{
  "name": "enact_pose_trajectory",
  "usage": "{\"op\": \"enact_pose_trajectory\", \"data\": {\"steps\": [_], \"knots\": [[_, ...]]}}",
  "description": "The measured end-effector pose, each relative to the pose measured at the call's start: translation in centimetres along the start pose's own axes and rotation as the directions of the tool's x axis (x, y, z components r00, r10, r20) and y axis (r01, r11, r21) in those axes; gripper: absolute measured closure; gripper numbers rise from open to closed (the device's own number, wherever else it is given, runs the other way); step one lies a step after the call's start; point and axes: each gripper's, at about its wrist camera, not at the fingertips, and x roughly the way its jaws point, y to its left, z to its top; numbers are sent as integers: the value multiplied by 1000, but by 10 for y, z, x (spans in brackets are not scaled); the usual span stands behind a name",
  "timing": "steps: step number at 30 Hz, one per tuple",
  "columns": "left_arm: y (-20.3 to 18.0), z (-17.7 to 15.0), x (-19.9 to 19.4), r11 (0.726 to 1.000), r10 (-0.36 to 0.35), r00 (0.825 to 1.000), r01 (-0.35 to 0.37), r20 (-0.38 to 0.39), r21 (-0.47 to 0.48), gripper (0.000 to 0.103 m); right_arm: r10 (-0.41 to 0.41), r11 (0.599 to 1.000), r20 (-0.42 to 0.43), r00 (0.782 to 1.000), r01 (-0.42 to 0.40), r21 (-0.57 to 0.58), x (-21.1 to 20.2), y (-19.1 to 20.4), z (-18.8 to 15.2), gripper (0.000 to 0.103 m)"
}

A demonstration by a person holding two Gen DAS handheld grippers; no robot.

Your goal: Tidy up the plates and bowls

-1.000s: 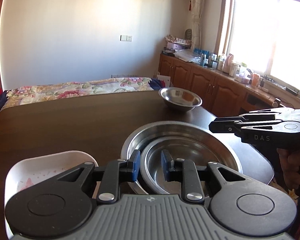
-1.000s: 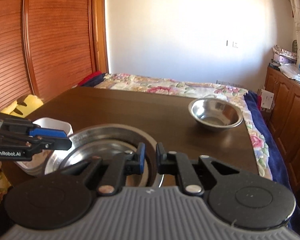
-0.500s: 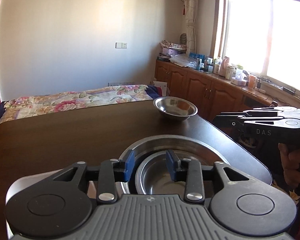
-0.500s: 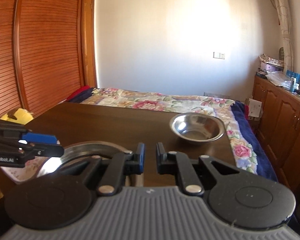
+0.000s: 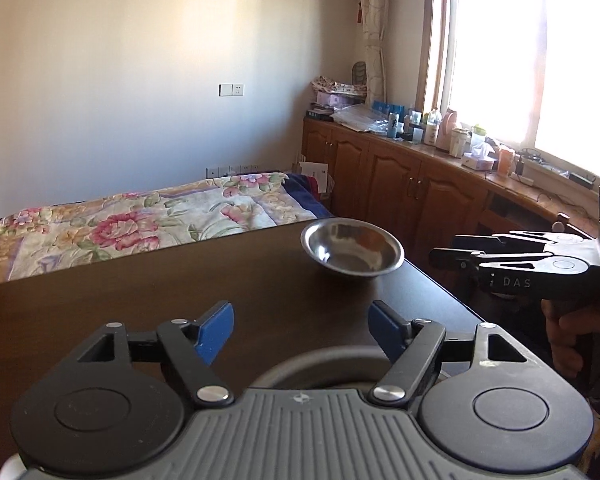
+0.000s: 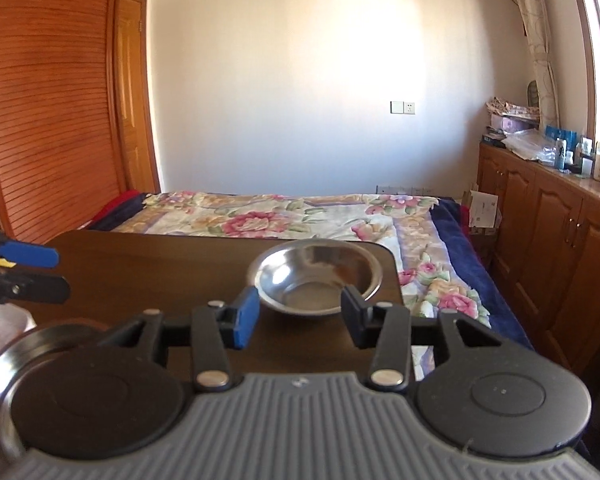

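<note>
Now I see both claws, left [image 5: 300, 330] and right [image 6: 298, 314], spread apart and empty; steel bowl [image 6: 315, 282], seemingly empty, sits on the bench [image 6: 148, 264] just beyond the right claw.

A home bedroom: a floral bed [image 6: 300, 220] at 12 o'clock, a wooden wardrobe [image 6: 48, 100] at 10, cluttered cabinets [image 5: 420, 184] under a window [image 5: 540, 60] at 2.

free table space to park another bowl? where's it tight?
Bare dark table runs from the small steel bowl at the far right corner across to the far left edge by the bed. It is tight near the person: the large steel basin and white dish sit under the open left gripper and open right gripper.
</note>
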Motion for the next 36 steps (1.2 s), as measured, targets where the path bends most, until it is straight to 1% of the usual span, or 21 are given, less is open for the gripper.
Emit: {"op": "enact_pose_trajectory", "data": {"steps": [8,10,13,17,19,22,25,29,31,36], "knots": [[-4,27,41,998,21,999,-19,-40,57,25,23,1000,-17,1000,-23,10,32,-28,3,56],[-3,31,51,998,17,998,-14,-52,58,25,30,999,-20,999,-30,17,37,-33,5,56],[-2,38,67,998,5,998,-1,-67,57,25,61,997,-25,998,-60,49,44,-40,6,56],[-3,48,90,998,4,995,2,-97,59,25,65,997,-35,997,-63,53,52,-44,6,56],[-3,51,99,998,-6,994,13,-110,63,30,53,997,-45,998,-51,51,57,-45,7,56],[-4,55,112,996,-16,991,27,-131,82,33,50,997,-48,998,-47,55,60,-47,7,56],[-3,58,128,995,-20,987,35,-159,90,37,58,997,-62,996,-54,59,64,-50,7,56],[0,61,146,996,-38,979,52,-199,70,43,69,996,-86,994,-64,61,71,-53,8,56],[1,62,153,997,-46,974,59,-221,53,50,80,995,-99,992,-73,70,73,-54,7,55],[-3,66,169,996,-62,967,76,-245,46,52,107,990,-118,987,-95,106,79,-59,6,55]]}}
